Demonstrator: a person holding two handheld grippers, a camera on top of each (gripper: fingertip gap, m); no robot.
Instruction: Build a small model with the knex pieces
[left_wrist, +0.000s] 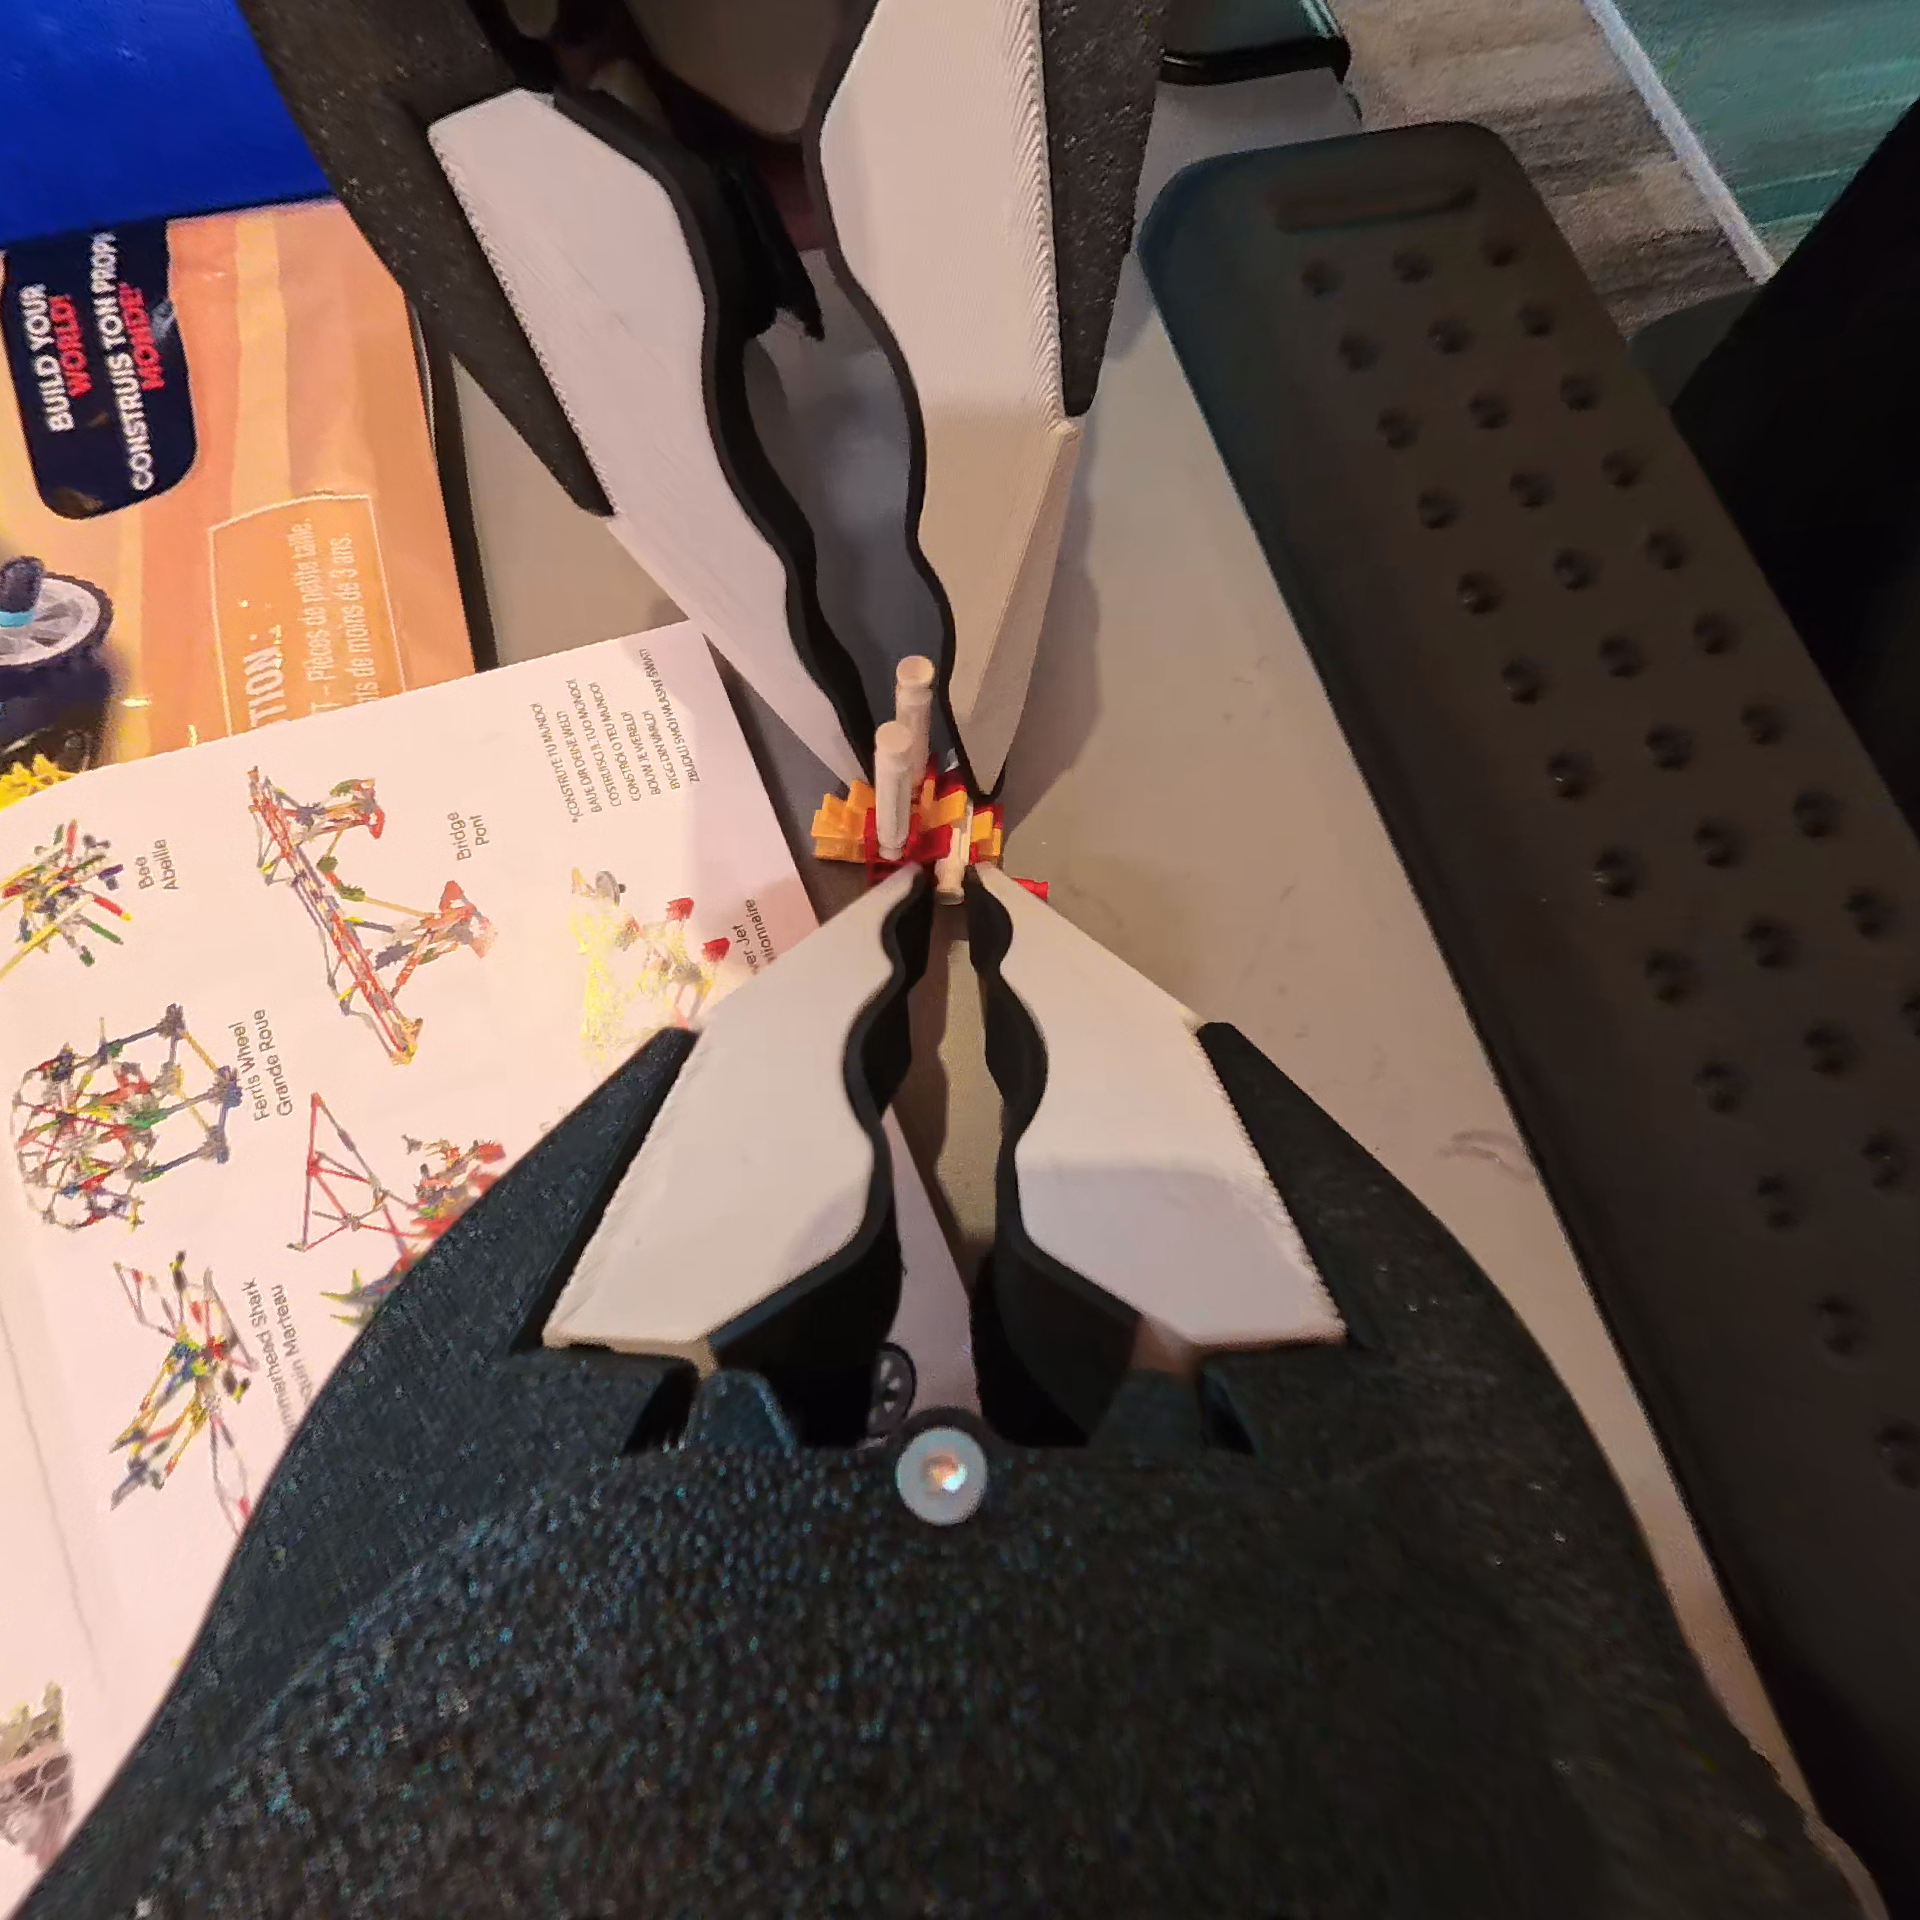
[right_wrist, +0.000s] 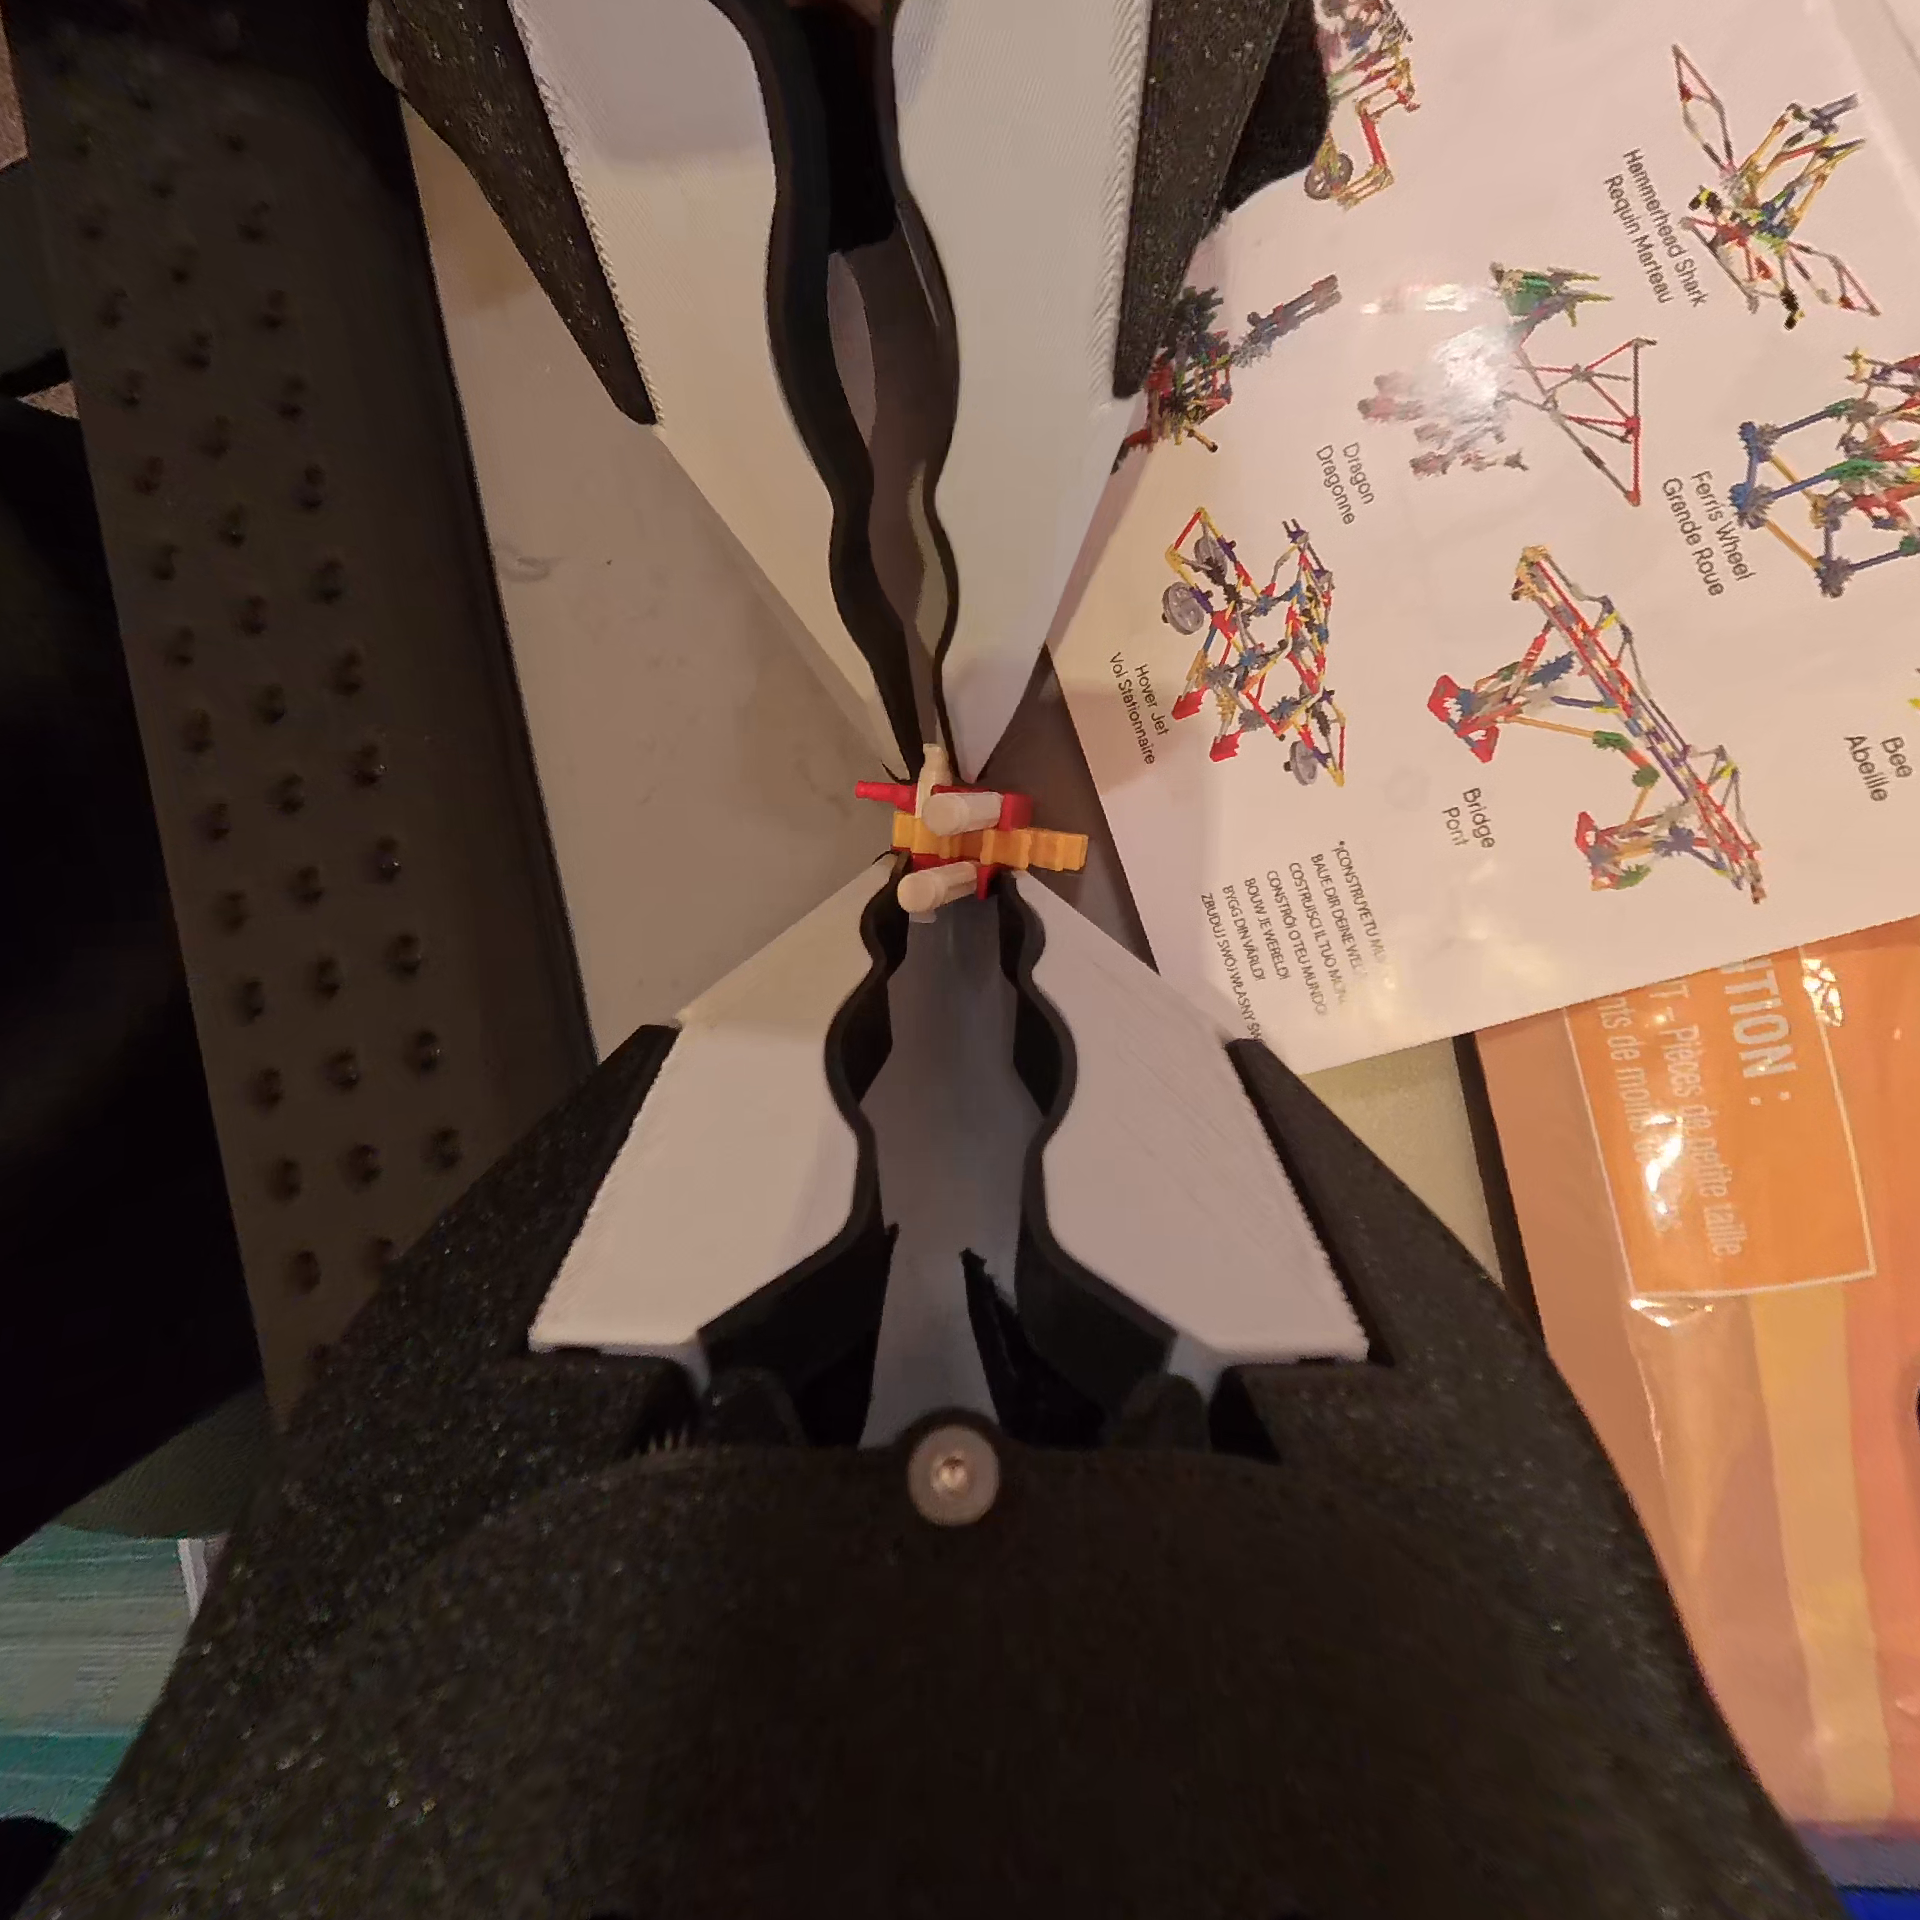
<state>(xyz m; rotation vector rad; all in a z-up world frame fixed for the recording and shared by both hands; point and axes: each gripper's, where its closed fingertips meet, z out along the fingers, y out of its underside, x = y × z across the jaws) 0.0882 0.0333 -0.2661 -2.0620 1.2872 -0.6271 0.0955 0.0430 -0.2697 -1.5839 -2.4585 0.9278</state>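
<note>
A small toy assembly of red and orange connectors with short white rods hangs between the two grippers above the table. My left gripper is shut on its near end. My right gripper comes in from the top of the left wrist view, tip to tip with the left, shut on the far end. In the right wrist view my right gripper pinches the same assembly from below and the left gripper from above. Two white rods stick out sideways.
A white instruction sheet with pictures of models lies on the pale table, also in the right wrist view. An orange toy box lies beyond it. A long black perforated pad lies on the other side. Only a small space, under 4 cm, lies between the two pairs of fingers.
</note>
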